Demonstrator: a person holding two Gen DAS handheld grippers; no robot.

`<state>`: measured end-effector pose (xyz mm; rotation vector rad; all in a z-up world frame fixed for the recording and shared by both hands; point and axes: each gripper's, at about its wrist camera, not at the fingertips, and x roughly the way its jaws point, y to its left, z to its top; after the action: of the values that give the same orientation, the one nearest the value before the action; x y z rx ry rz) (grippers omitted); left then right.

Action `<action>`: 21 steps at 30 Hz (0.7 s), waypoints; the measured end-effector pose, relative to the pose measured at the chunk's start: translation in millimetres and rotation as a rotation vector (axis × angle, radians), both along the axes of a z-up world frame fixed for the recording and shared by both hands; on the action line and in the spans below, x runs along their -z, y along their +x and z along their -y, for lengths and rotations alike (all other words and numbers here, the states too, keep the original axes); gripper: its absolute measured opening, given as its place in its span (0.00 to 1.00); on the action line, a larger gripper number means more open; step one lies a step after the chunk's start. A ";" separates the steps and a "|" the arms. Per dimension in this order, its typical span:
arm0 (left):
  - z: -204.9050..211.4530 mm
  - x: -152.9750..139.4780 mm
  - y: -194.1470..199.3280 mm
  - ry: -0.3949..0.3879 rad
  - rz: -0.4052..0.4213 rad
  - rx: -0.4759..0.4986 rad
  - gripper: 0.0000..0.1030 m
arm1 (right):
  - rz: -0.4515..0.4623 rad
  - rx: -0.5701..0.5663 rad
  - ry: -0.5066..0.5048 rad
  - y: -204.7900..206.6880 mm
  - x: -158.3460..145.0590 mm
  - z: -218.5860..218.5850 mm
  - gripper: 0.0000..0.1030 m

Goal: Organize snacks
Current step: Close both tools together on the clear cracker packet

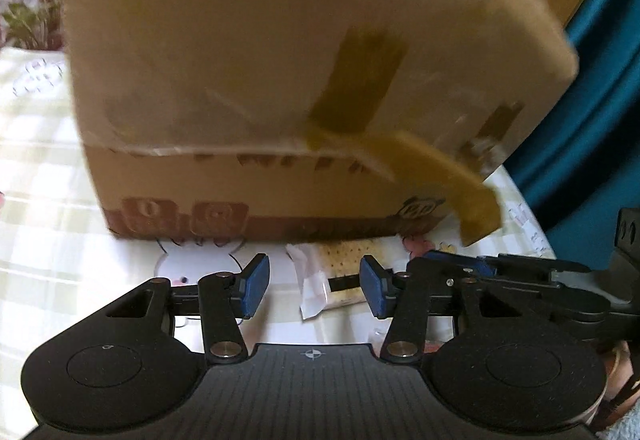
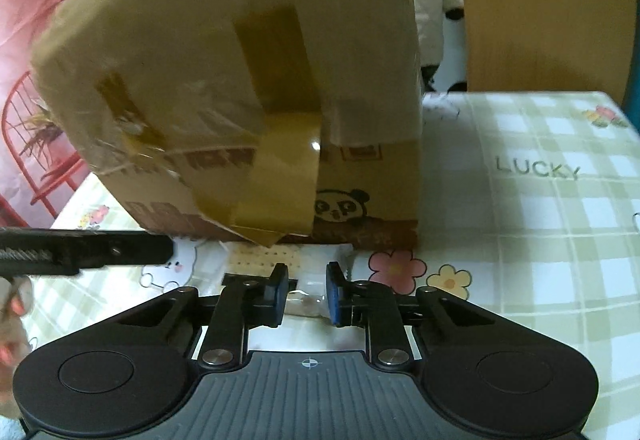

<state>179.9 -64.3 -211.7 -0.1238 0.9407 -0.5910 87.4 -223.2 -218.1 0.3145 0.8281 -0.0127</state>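
Note:
A wrapped cracker snack (image 1: 340, 280) lies on the checked tablecloth just in front of a big cardboard box (image 1: 280, 79). My left gripper (image 1: 314, 290) is open, its blue pads on either side of the snack, low over the table. In the right wrist view the same snack (image 2: 276, 260) lies ahead of my right gripper (image 2: 306, 294), which is open with a narrow gap; the clear end of the wrapper (image 2: 306, 302) sits between its pads. The box (image 2: 260, 99) stands close behind, a loose tape strip (image 2: 280, 191) hanging down its front.
The right gripper's arm (image 1: 520, 280) reaches in beside the left one; the left gripper's finger (image 2: 88, 248) shows at the left. The tablecloth (image 2: 540, 199) spreads to the right of the box. A red wire rack (image 2: 36, 143) and a plant (image 1: 36, 11) stand beyond the table edge.

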 end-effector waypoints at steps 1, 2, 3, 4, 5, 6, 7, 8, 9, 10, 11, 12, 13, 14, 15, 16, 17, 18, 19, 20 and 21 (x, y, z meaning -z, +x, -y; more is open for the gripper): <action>3.7 4.0 0.5 0.002 -0.010 0.002 0.50 | -0.009 0.004 0.001 3.6 3.4 2.5 0.20; 5.1 7.9 2.5 0.000 -0.017 0.007 0.50 | -0.016 0.008 0.006 5.7 6.9 4.0 0.21; 6.4 11.4 3.9 -0.002 -0.023 0.014 0.50 | -0.022 0.011 0.015 8.7 9.4 6.1 0.21; 7.7 14.7 5.3 -0.003 -0.027 0.019 0.50 | -0.029 0.014 0.025 10.5 12.1 8.3 0.22; 9.1 16.9 7.0 -0.005 -0.031 0.022 0.50 | -0.027 0.016 0.034 11.0 13.9 8.7 0.24; 9.9 19.1 8.9 -0.012 -0.037 0.023 0.50 | -0.022 0.017 0.043 11.4 14.8 8.9 0.24; 12.4 20.3 13.2 -0.019 -0.045 0.023 0.50 | -0.020 0.015 0.051 12.3 16.2 9.4 0.24; 12.5 22.7 14.8 -0.026 -0.054 0.021 0.50 | -0.019 0.014 0.057 12.9 17.0 9.8 0.24; 12.7 25.2 16.2 -0.028 -0.062 0.019 0.50 | -0.019 0.015 0.067 13.1 18.1 9.9 0.24; 12.7 27.6 17.0 -0.026 -0.067 0.017 0.50 | -0.019 0.018 0.076 13.6 17.3 13.9 0.25; 12.6 30.1 17.4 -0.022 -0.071 0.014 0.50 | -0.020 0.021 0.083 13.2 17.8 14.4 0.25; 11.4 30.7 17.0 -0.028 -0.064 0.013 0.50 | -0.020 0.023 0.088 14.1 18.5 15.5 0.25; 10.8 31.0 16.5 -0.031 -0.063 0.015 0.50 | -0.019 0.023 0.093 13.6 19.2 15.9 0.25; 10.2 31.3 15.4 -0.034 -0.061 0.017 0.50 | -0.020 0.022 0.098 13.8 20.6 16.8 0.26; 9.6 32.5 14.2 -0.039 -0.062 0.021 0.50 | -0.018 0.021 0.106 12.9 20.9 16.8 0.26; 11.3 31.1 13.3 -0.049 -0.068 0.028 0.49 | -0.017 0.022 0.116 12.7 21.7 17.3 0.26; 10.6 31.2 11.5 -0.060 -0.077 0.039 0.49 | -0.017 0.022 0.128 12.4 22.7 17.6 0.26; 10.7 30.3 8.7 -0.051 -0.073 0.047 0.48 | -0.017 0.024 0.133 11.9 23.5 17.7 0.25; 12.2 29.4 5.6 -0.029 -0.064 0.054 0.43 | -0.016 0.025 0.133 10.9 23.6 17.0 0.25; 12.0 28.8 2.6 -0.017 -0.055 0.060 0.43 | -0.016 0.024 0.131 9.5 23.5 16.2 0.23; 10.2 28.1 0.7 -0.019 -0.057 0.061 0.41 | -0.016 0.022 0.129 7.3 23.5 15.6 0.22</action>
<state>180.6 -74.4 -239.8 -0.1301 0.9967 -0.6559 94.7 -238.8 -241.6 0.4454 0.8430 0.0178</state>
